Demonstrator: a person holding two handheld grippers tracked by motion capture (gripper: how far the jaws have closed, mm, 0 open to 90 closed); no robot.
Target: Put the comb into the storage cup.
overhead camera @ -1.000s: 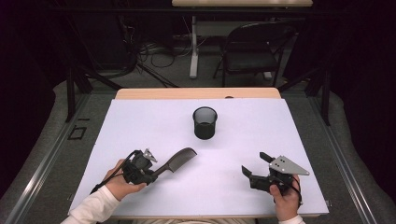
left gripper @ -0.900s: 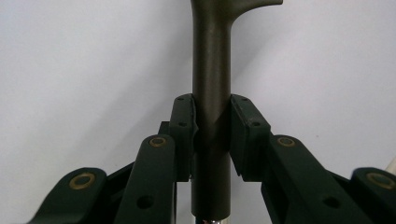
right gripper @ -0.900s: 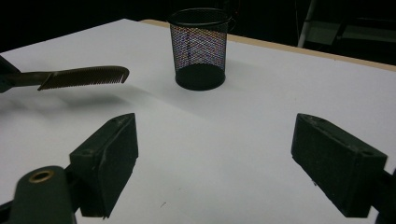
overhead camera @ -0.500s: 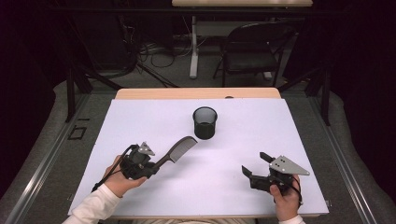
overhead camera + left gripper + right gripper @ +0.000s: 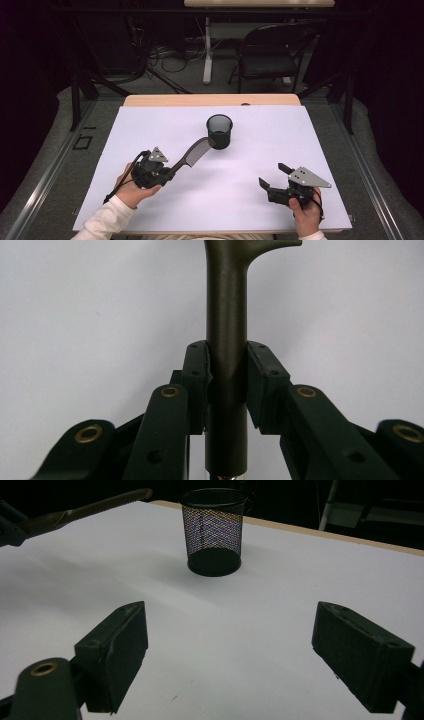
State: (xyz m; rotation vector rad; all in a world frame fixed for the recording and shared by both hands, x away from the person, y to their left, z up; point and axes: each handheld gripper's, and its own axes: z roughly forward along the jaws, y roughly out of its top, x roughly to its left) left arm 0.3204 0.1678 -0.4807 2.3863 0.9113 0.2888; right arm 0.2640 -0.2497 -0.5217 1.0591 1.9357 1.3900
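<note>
Left gripper (image 5: 167,175) pinching long dark plastic comb (image 5: 192,153) by handle.
Comb tip near black mesh cup (image 5: 219,131); right gripper (image 5: 272,179) spread, above white surface (image 5: 310,135).

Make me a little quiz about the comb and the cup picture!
1. True or false: the left tongs are shut on the comb.
2. Which tongs are open with nothing in them?
3. The comb's far end is: A) near the mesh cup, B) lying by the right tongs, C) off the table.

Key: 1 true; 2 the right tongs; 3 A.
</note>
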